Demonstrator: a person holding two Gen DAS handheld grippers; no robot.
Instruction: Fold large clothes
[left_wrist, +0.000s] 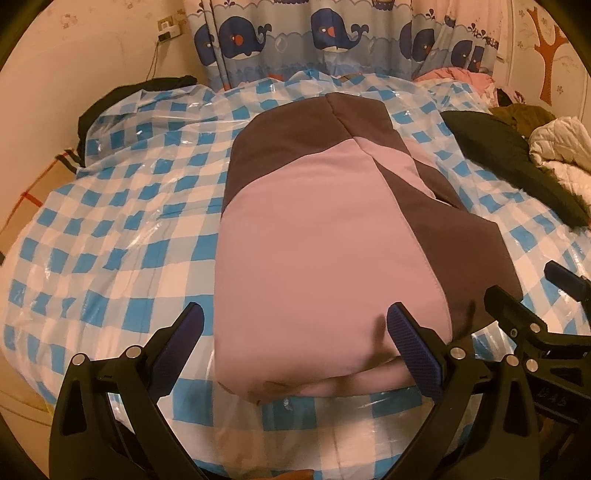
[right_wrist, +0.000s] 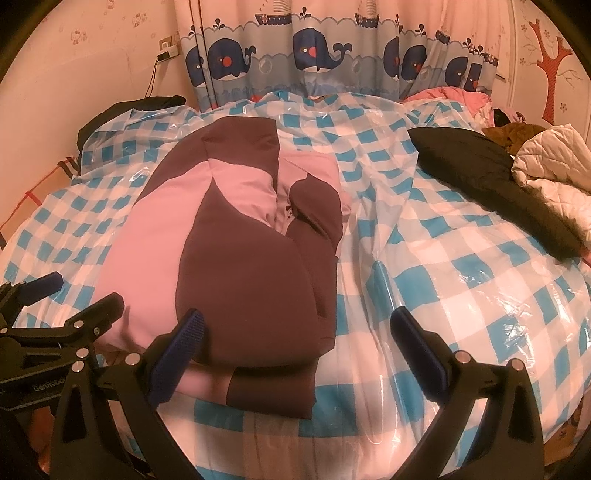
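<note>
A pink and dark brown jacket (left_wrist: 317, 236) lies folded lengthwise on the blue checked bed cover (left_wrist: 122, 229). My left gripper (left_wrist: 295, 332) is open just above its near pink end, one finger on each side of that end. In the right wrist view the same jacket (right_wrist: 236, 236) lies left of centre with a brown sleeve folded over its top. My right gripper (right_wrist: 299, 332) is open, its left finger (right_wrist: 184, 343) over the jacket's near brown hem and its right finger (right_wrist: 417, 343) over bare cover (right_wrist: 461, 258). Each view shows the other gripper at its edge, the right (left_wrist: 528, 306) and the left (right_wrist: 74, 306).
A black garment (right_wrist: 491, 184), a white quilted coat (right_wrist: 554, 173) and olive and pink clothes lie heaped at the bed's right side. A whale-print curtain (right_wrist: 332, 55) hangs behind the bed. A dark bundle (right_wrist: 122, 114) sits at the far left corner by the wall.
</note>
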